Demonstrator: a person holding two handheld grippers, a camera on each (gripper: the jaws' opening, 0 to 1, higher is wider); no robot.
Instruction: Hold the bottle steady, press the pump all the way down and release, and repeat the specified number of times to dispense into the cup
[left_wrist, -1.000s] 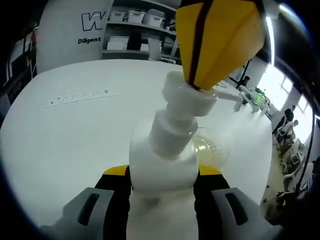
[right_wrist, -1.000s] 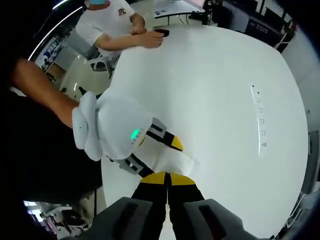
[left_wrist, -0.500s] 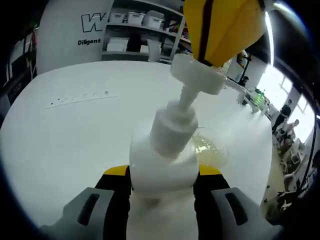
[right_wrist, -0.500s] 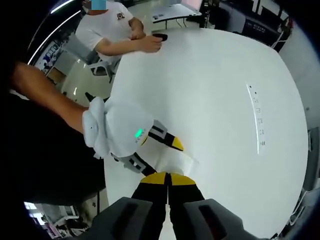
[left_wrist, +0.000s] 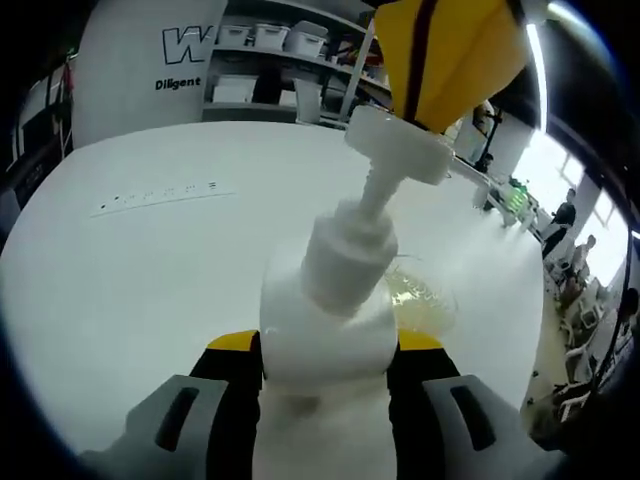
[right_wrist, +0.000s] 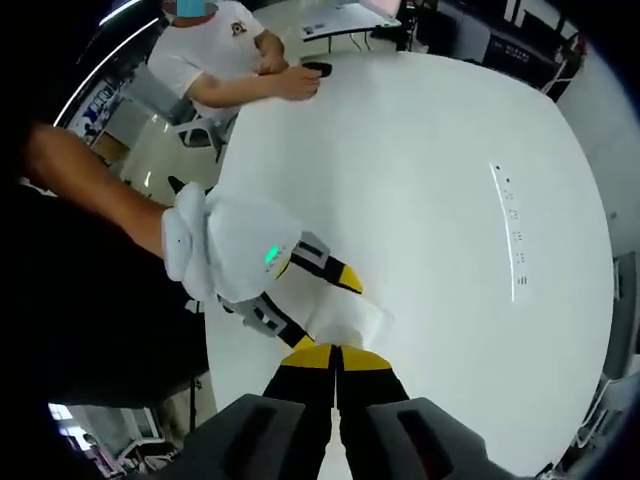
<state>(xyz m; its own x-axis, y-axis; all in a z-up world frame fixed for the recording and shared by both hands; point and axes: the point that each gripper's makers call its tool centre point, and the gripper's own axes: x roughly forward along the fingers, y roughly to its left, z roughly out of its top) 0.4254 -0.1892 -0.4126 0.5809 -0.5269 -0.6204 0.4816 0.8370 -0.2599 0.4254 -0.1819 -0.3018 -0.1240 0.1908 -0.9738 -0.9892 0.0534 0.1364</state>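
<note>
While the left gripper (left_wrist: 325, 365) clamps the bottle (left_wrist: 325, 330) body, the pump (left_wrist: 398, 145) head sits raised at 12 o'clock, with the right gripper (left_wrist: 450, 50), jaws together, resting on its top, cup (left_wrist: 425, 305) at 2 o'clock.

left gripper (left_wrist: 325, 355) clamped, right gripper (right_wrist: 335, 362) closed

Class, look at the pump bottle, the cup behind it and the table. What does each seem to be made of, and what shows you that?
Pump bottle: probably white opaque plastic, with a smooth, slightly glossy moulded body and pump head. Cup: clear, likely thin plastic or perhaps glass; yellowish liquid shows through its wall. Table: smooth white top with a soft sheen, possibly laminate; the exact material is unclear.
</note>
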